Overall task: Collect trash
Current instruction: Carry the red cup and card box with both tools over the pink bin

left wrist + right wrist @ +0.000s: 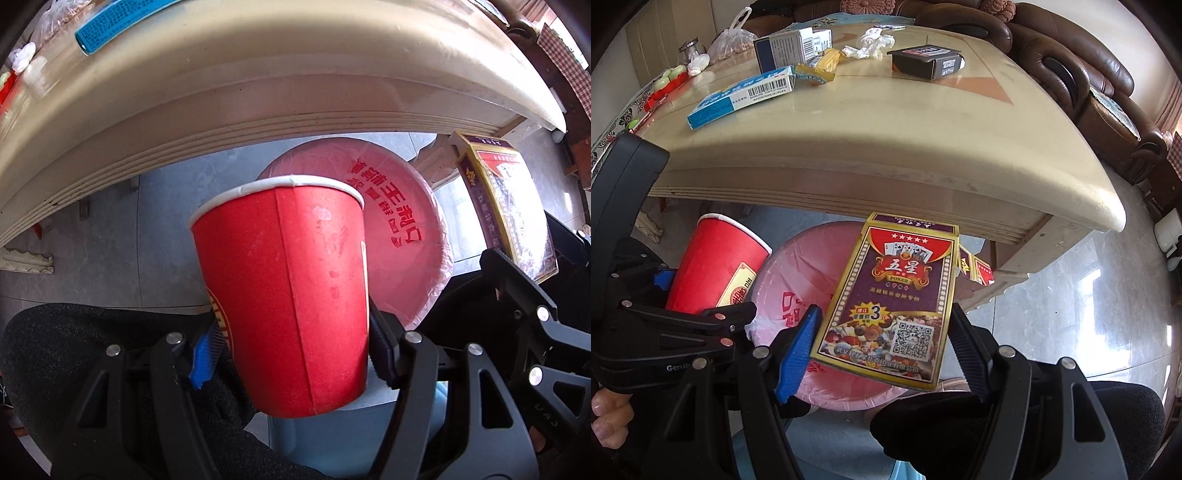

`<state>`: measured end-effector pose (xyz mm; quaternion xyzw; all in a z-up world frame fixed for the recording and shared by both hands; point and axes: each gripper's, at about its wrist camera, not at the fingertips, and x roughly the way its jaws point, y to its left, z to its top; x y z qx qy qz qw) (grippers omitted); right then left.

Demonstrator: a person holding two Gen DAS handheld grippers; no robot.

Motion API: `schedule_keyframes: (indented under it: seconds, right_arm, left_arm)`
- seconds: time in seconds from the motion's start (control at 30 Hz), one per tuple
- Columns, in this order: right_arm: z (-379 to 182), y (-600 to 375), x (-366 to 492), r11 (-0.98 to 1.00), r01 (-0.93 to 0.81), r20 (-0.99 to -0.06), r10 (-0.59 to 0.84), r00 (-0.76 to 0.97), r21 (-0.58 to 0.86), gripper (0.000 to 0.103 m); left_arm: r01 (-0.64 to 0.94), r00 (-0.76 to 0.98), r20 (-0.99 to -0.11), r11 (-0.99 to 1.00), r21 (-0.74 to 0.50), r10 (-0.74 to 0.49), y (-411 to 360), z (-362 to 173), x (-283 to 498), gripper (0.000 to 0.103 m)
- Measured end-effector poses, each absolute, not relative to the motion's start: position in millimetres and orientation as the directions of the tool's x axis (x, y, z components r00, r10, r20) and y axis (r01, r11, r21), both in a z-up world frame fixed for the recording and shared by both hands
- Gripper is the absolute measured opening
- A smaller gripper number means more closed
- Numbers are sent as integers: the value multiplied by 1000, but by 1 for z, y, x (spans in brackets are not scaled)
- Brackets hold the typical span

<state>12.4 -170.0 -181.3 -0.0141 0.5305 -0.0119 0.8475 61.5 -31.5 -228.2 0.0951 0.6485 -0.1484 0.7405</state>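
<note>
Gripping red cup [291, 291], left hand-held gripper [291, 350]

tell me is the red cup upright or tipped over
Roughly upright, leaning a little: the red cup has its white rim on top, with the left gripper clamping its sides.

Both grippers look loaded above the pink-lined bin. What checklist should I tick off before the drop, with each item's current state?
1. Left gripper gripping the red paper cup: ok.
2. Right gripper gripping the poker card box: ok.
3. Pink-lined bin below both items: ok.
4. Cup clear of the table edge: ok.
5. Cup empty: cannot tell, its inside is hidden.
6. Table trash all collected: not ok; the blue carton and crumpled tissue remain on the table.
</note>
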Motion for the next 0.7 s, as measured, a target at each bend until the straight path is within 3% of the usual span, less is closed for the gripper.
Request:
schedule_keyframes:
  seconds: [0.7]
  right_arm:
    - [-260,-173,45,1000,-24,-962,-12,273,-19,67]
  left_arm:
    - [358,-42,-998,932,-55,-43,-26,-309,100,65]
